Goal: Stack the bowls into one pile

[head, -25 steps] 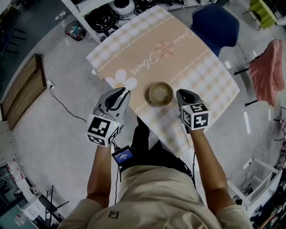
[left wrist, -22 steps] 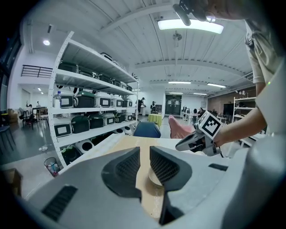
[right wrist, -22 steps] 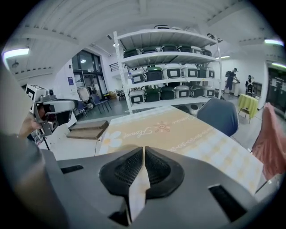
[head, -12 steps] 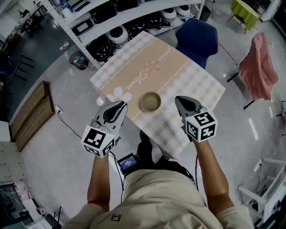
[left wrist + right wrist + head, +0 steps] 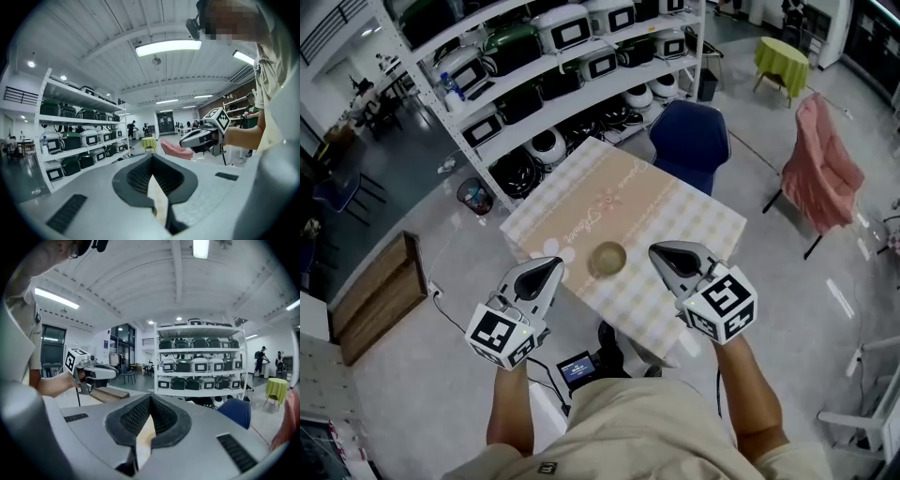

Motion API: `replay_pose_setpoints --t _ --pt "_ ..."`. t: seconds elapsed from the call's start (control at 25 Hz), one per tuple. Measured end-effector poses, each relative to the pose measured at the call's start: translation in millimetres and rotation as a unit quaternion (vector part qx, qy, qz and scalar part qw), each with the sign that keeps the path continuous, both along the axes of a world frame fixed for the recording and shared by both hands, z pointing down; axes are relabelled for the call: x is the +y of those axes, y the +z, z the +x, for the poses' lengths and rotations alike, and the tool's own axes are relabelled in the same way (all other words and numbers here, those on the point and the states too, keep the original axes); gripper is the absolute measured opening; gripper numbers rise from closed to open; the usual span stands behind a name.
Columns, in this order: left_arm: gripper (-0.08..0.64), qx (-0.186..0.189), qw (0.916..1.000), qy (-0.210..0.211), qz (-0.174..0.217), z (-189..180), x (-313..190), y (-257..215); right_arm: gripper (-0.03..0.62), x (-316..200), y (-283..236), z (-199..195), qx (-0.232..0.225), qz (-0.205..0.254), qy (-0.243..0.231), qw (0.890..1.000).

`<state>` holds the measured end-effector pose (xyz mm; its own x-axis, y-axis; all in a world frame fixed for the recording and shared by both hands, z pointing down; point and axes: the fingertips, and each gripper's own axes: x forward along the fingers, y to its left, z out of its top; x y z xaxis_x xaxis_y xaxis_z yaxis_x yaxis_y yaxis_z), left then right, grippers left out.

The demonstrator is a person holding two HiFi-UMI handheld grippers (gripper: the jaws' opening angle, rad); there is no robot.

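**Holding both tongs shut and empty, one on each side of the bowls**

Looking along our left tongs [image 5: 151,159], we see the two dark ribbed pads meet at the tip with nothing between them. Our right tongs [image 5: 150,399] are the same: pads closed together, nothing gripped. Both point out level across the room, and each camera catches the other tool held in a hand off to one side.

From the head view, the left tongs [image 5: 554,265] and right tongs [image 5: 654,250] flank the bowls [image 5: 607,259] without touching them. The left tip is near the bowls and the right tip a little farther off. The bowls sit near the near edge of the worktop [image 5: 698,225], on a checked cloth [image 5: 623,202] with a plain beige centre. From above they read as one round brown bowl, and we cannot tell how many are nested.

Beyond the worktop's far corner stands a blue chair [image 5: 689,141]. Behind it runs white shelving [image 5: 502,84] filled with rice cookers [image 5: 566,26]. A pink cloth [image 5: 820,164] hangs over a stand to the right.
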<state>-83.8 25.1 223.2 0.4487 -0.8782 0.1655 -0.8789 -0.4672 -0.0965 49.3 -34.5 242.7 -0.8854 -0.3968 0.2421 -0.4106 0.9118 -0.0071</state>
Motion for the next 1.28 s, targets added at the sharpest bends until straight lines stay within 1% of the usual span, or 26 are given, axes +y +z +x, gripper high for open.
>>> replay_pose_setpoints --t 0.16,0.28,0.48,0.56,1.04,1.28 --pt "0.006 0.016 0.9997 0.019 0.005 15 17 -28 0.003 32 -31 -4 -0.001 0.019 -0.03 0.999" --pt "0.006 0.013 0.9993 0.032 0.014 23 25 -45 0.003 49 -50 -4 -0.007 0.032 -0.042 0.999" --pt "0.006 0.007 0.9991 0.038 0.021 33 38 -59 0.003 79 -74 0 -0.012 0.069 -0.064 0.995" --pt "0.006 0.008 0.9989 0.039 0.023 36 40 -61 0.003 85 -82 0 -0.014 0.077 -0.068 0.995" --pt "0.006 0.009 0.999 0.037 0.023 39 48 -55 0.003 92 -80 5 -0.009 0.075 -0.063 0.995" --pt "0.006 0.01 0.9991 0.03 0.026 43 37 -43 0.003 81 -69 12 -0.01 0.077 -0.066 0.995"
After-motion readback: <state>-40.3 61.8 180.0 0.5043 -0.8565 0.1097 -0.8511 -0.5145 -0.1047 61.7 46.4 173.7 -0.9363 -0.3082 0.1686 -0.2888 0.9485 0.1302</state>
